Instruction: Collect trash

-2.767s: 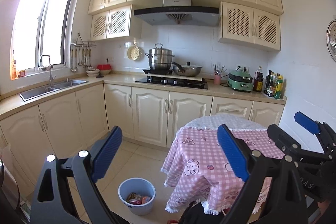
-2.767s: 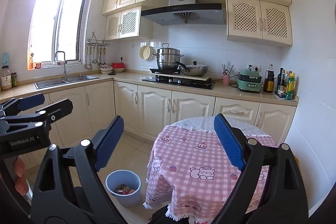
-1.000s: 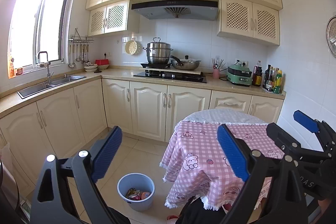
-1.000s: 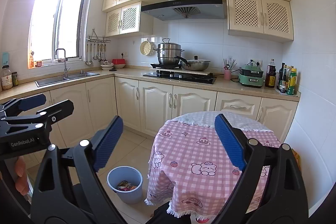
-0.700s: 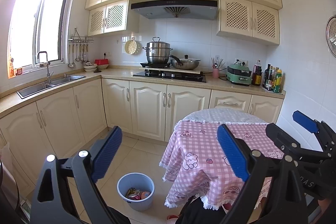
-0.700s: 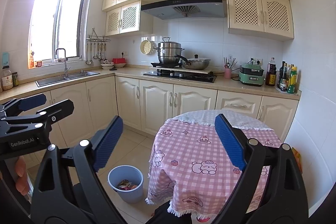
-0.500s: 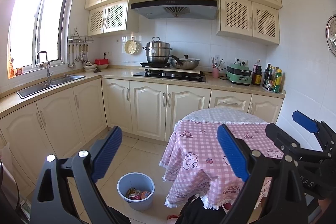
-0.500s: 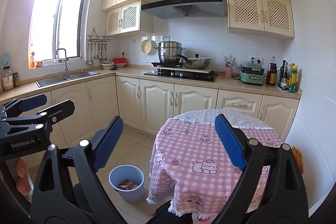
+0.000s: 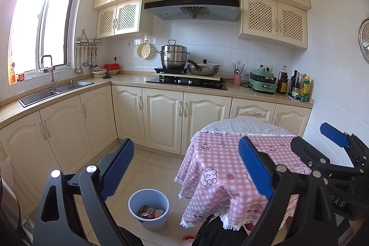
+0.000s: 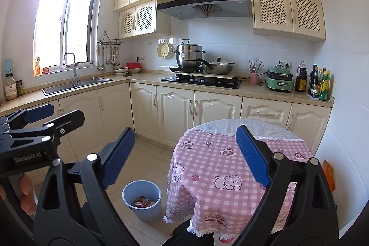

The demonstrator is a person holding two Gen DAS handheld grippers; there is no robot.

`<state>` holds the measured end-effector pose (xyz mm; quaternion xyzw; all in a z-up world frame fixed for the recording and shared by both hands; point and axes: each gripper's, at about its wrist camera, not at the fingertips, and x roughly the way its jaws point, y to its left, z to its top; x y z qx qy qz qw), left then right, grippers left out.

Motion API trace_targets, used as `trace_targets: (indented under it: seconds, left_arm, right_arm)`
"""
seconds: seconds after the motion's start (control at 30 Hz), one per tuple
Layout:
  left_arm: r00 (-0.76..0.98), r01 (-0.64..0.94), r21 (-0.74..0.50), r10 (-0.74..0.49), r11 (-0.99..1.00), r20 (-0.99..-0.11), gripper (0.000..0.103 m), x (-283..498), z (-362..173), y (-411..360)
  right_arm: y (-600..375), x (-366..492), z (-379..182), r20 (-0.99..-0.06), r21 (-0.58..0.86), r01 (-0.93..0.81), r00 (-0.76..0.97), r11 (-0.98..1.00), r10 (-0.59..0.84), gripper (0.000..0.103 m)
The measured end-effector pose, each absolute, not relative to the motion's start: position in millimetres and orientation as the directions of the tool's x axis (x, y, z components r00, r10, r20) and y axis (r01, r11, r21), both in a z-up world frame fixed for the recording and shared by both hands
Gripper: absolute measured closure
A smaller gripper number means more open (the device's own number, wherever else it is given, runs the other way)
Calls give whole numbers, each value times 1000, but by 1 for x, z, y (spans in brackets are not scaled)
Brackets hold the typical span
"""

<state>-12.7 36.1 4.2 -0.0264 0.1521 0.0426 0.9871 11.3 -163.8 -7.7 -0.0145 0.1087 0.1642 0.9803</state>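
Note:
A pale blue bin (image 9: 149,208) (image 10: 141,202) stands on the tiled floor left of the round table, with several colourful wrappers (image 9: 150,212) (image 10: 142,201) inside it. My left gripper (image 9: 185,168) is held high above the floor, open, with nothing between its blue pads. My right gripper (image 10: 184,155) is also open and holds nothing, level with the table. The right gripper's fingers (image 9: 334,138) show at the right edge of the left wrist view, and the left gripper's fingers (image 10: 39,113) at the left edge of the right wrist view.
A round table (image 10: 233,160) under a pink checked cloth stands in front of cream base cabinets (image 9: 166,119). The counter holds a sink (image 9: 55,90), a hob with pots (image 9: 182,61), a green cooker (image 9: 263,83) and bottles (image 9: 299,87). A hand (image 10: 24,190) grips the left tool.
Both cameras have risen and tilted slightly, so the table and bin sit a little lower and farther in view. Both grippers stay open with nothing in them.

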Motion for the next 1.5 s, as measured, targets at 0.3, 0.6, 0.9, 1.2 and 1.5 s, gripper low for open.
trace_targets:
  seconds: [0.3, 0.6, 0.9, 1.2, 1.5]
  left_arm:
    - [949, -93, -39, 76, 995, -306, 13, -12, 2, 34]
    - [948, -94, -40, 78, 995, -310, 13, -11, 1, 33]
    - [944, -100, -42, 82, 994, -321, 13, -9, -1, 30]
    - [938, -100, -43, 80, 994, -337, 13, -3, -5, 31]
    - [928, -116, -25, 100, 993, -360, 13, 13, -12, 30]
  right_arm:
    - [-165, 13, -8, -224, 7, -331, 919, 944, 324, 15]
    - [-165, 14, -9, -226, 5, -335, 917, 942, 327, 15]
    - [-166, 17, -10, -232, 7, -338, 915, 941, 331, 14]
    - [-169, 20, -11, -241, 8, -336, 913, 942, 328, 14]
    - [-176, 37, -17, -259, 31, -333, 908, 942, 330, 13]
